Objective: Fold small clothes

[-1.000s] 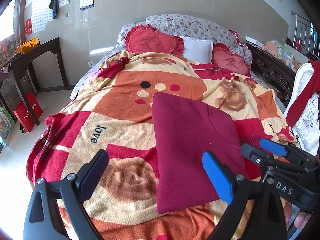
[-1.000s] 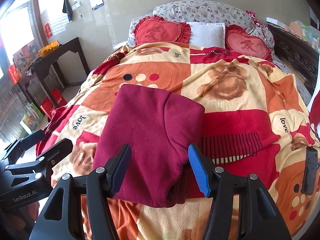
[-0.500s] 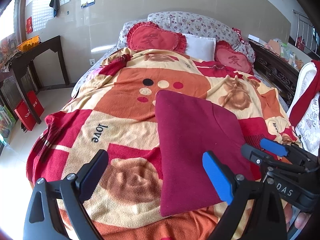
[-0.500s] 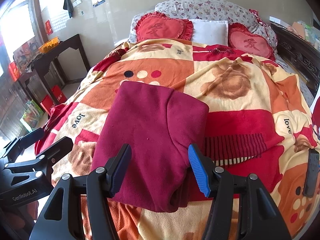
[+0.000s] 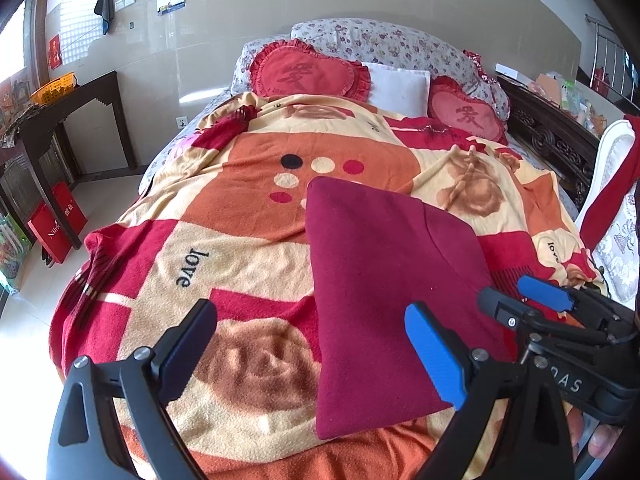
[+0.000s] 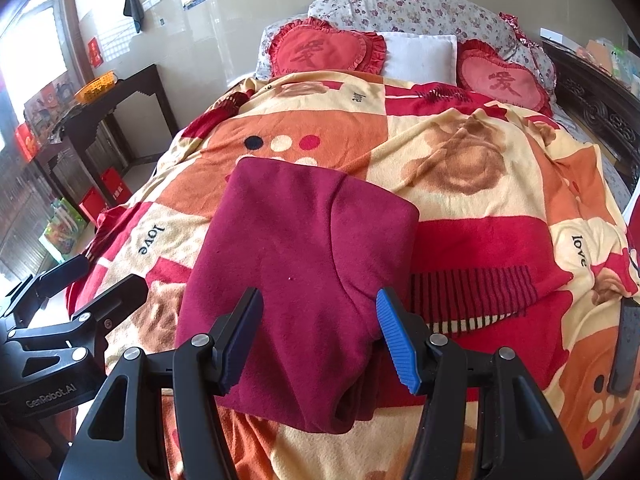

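Little had changed over the last second: the maroon garment (image 6: 296,280) was left lying folded on the bed's blanket (image 6: 460,168), in the same place. The left claw (image 5: 312,352) and right claw (image 6: 318,336) were held spread above it, pinching nothing. The fold was judged finished.

Your two views are bright and sharp, lit by daylight from about nine to ten o'clock, where the window (image 6: 28,36) blows out to white. Glare streaks the glossy wall (image 5: 224,76). Fisheye bending curves the edges, and the corners go black.
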